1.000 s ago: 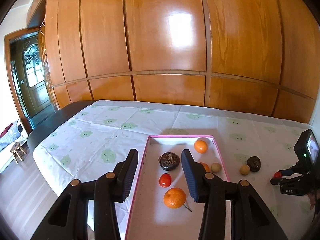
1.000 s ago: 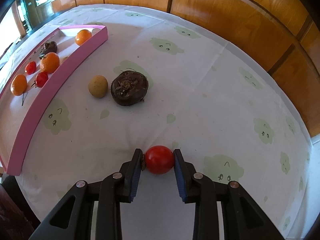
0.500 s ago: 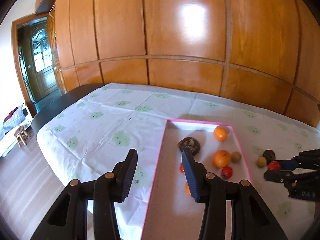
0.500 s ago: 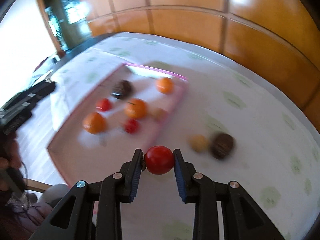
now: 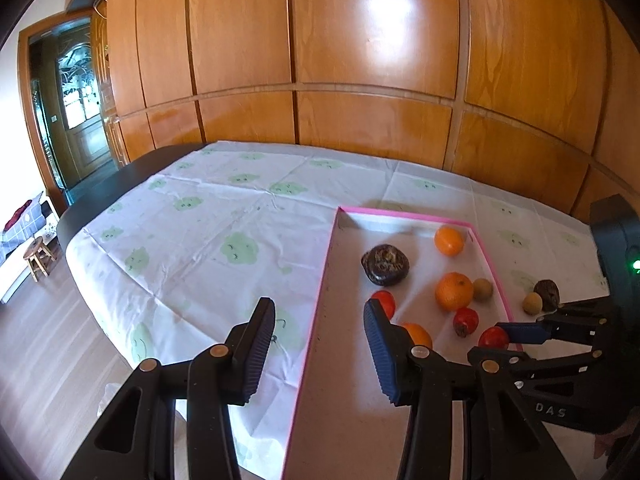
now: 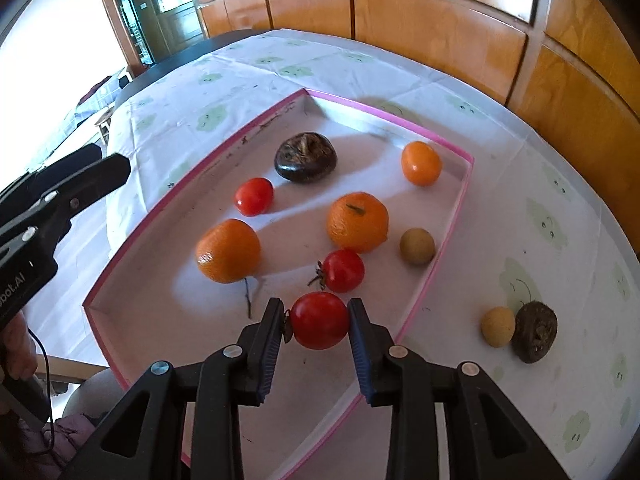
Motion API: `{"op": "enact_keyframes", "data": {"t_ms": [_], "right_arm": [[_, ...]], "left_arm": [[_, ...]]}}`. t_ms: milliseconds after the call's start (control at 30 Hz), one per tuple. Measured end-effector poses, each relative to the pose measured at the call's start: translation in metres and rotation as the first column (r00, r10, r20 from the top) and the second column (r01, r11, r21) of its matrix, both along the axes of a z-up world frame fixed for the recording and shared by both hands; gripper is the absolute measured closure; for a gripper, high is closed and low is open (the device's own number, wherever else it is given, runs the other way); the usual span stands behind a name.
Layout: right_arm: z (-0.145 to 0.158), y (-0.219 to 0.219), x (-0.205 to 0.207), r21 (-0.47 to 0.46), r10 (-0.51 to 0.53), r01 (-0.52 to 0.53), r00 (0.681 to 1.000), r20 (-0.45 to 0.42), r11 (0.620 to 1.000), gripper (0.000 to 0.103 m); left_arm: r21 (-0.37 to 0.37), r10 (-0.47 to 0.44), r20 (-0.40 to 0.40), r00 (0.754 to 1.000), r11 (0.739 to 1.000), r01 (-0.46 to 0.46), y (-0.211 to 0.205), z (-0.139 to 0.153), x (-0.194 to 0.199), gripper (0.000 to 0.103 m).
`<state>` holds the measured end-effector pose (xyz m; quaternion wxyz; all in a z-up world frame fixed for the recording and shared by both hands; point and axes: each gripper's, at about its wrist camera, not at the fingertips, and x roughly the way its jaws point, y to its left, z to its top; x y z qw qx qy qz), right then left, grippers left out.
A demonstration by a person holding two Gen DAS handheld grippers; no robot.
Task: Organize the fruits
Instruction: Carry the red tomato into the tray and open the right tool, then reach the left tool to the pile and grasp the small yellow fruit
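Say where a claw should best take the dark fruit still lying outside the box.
Grip the dark fruit across its wide rounded middle, from above. It sits flat on the cloth, and a yellow fruit touches or nearly touches its box-facing side, so probably place the pads on the two free sides.

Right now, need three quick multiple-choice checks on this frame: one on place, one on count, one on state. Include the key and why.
1. Where do the small yellow fruit and dark brown fruit outside the pink tray lie?
A. Touching, on the tablecloth
B. On the floor
C. Stacked on an orange

2. How many oranges lie in the tray?
A. One
B. Three
C. Five

3. What does the right gripper hold?
A. Nothing
B. An orange
C. A red tomato

Key: 1 A, they sit together right of the tray; 2 B, three orange fruits on its floor; 3 C, the tomato sits between its pads above the tray.
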<state>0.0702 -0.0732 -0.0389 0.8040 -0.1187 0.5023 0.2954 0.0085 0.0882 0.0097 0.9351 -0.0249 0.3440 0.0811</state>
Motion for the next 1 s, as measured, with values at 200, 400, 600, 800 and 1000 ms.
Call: {"op": "enact_keyframes", "data": {"t_ms": [200, 400, 600, 800, 1000], "right_arm": [[0.004, -0.009, -0.001, 0.053, -0.018, 0.018, 1.000, -0.006, 0.998, 0.065], [0.019, -0.030, -0.004, 0.093, -0.069, 0.067, 0.997, 0.024, 0.993, 0.065], [0.030, -0.068, -0.003, 0.100, -0.155, 0.149, 0.987, 0.048, 0.984, 0.065], [0.033, -0.106, -0.001, 0.077, -0.223, 0.218, 0.973, 0.059, 0.973, 0.065], [0.032, -0.142, -0.002, 0.030, -0.265, 0.264, 0.961, 0.075, 0.964, 0.065]], "left_arm": [[-0.006, -0.024, -0.015, 1.000, 1.000, 0.024, -0.006, -0.004, 0.001, 0.052], [-0.012, -0.043, -0.014, 0.999, 0.999, 0.043, -0.010, -0.003, 0.000, 0.051], [-0.075, -0.058, -0.008, 0.998, 0.995, 0.058, -0.009, -0.001, -0.002, 0.042], [-0.095, -0.067, -0.006, 0.998, 0.993, 0.066, -0.012, 0.001, -0.001, 0.042], [-0.064, -0.107, -0.019, 0.994, 0.992, 0.106, -0.024, 0.002, 0.000, 0.042]]}}
